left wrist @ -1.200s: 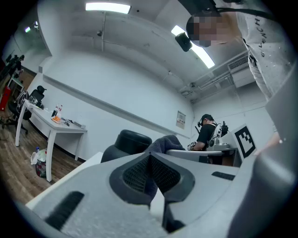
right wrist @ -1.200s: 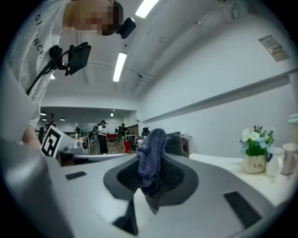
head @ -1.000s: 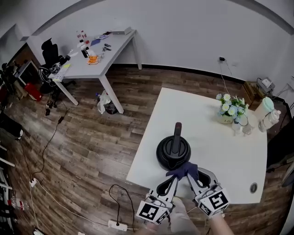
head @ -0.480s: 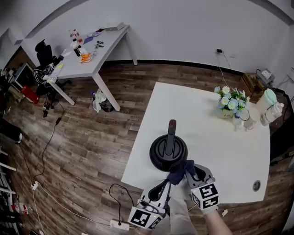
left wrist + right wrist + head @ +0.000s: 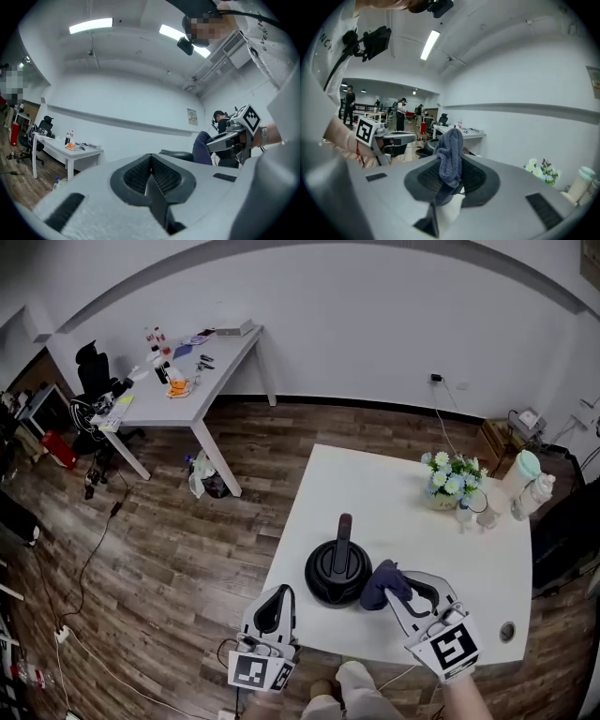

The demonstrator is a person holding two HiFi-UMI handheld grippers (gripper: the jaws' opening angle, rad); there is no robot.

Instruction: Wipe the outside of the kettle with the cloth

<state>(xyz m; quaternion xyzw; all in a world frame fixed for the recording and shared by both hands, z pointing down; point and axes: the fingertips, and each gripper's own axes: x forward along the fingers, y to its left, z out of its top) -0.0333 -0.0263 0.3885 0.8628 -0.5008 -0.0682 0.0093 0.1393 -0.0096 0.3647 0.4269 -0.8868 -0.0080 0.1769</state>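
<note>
Item: kettle (image 5: 339,568), sitting upright near the table (image 5: 450,540) front edge; hard, smooth, likely slippery, best steadied by its top handle. Soft, limp cloth (image 5: 381,579) hanging pinched in right gripper (image 5: 401,591), just beside it. Left gripper (image 5: 275,602): jaws meeting, gripping nothing.

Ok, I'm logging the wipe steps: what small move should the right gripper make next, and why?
Probably ease the right gripper leftward so the cloth presses against the kettle, then sweep. Its jaws clamp the cloth just beside the kettle's right side; contact isn't clear. The left gripper is shut, empty, off the table.
</note>
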